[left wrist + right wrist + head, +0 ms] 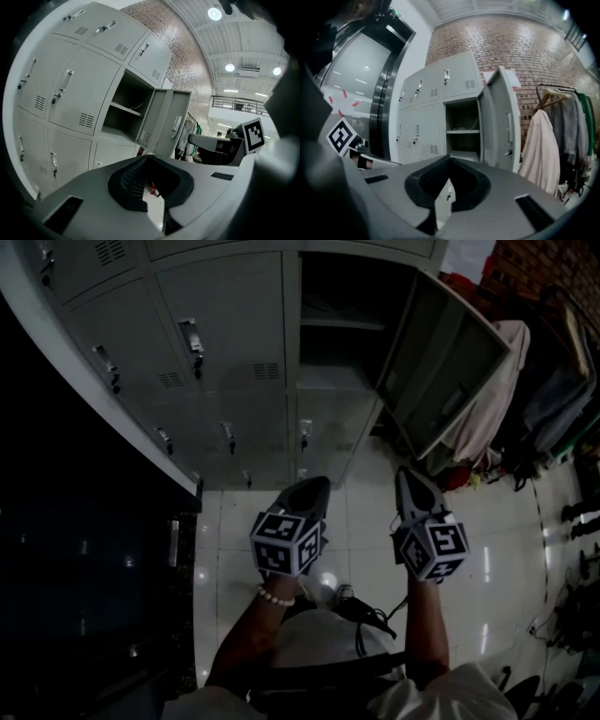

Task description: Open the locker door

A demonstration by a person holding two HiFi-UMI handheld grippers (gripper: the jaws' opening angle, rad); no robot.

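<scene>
Both forearms reach out from the bottom of the head view, a bead bracelet (275,597) on my left wrist. Left hand-held gripper (317,488) and right hand-held gripper (406,476) are side by side over the pale tiled floor (361,465), apart from each other, noses aimed at the lockers. Each carries its marker cube; the left cube (286,542) sits a little nearer me than the right cube (433,547).

Jaws: the left pair are pressed together at the tips, with nothing between the ribbed pads. The right pair are likewise pressed together and empty. Only floor shows through the gap behind the tips.

Locker bank (225,362): grey steel, several tiers, and the small doors with vent slots and latch handles are shut except one. That locker door (450,371) stands wide open, hinged on the right side of its compartment and swung out to the right. The open compartment (342,296) is dark, with one shelf (342,322) across it. Neither hand-held gripper touches the door or the bank, and both are well short of them.

Right of the open door, a pale coat (541,140) hangs on a clothes rack beside darker garments. Behind the lockers is a brick wall (511,42).
</scene>
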